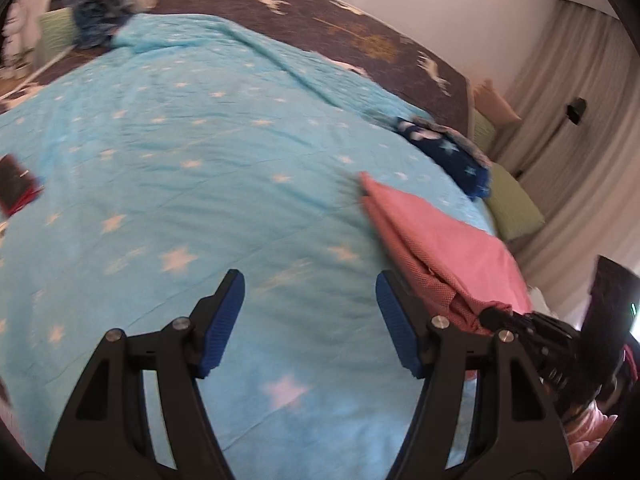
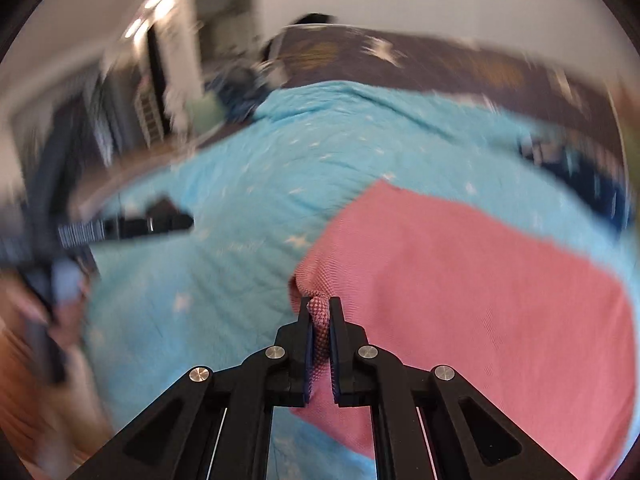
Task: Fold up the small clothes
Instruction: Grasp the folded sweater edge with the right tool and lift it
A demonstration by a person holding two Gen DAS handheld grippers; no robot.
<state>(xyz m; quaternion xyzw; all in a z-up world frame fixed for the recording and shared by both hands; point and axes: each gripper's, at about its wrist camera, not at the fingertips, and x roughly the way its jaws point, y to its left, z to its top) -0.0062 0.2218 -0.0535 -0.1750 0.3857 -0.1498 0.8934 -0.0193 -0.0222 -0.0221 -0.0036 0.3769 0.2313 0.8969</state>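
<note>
Big bed with a light blue star-print blanket point(image 1: 208, 152) fills both views, brown patterned bedding point(image 1: 320, 20) behind it. Over at 9 o'clock in the left wrist view sits a dark flat object point(image 1: 16, 184). Left gripper point(image 1: 310, 320) hangs over bare blanket, jaws apart, nothing between them. Toward 3 o'clock lies the pink garment point(image 1: 440, 240), with a navy star-print cloth point(image 1: 448, 148) beyond it. Right gripper point(image 2: 320, 320) is clamped on a bunched pink corner.
</note>
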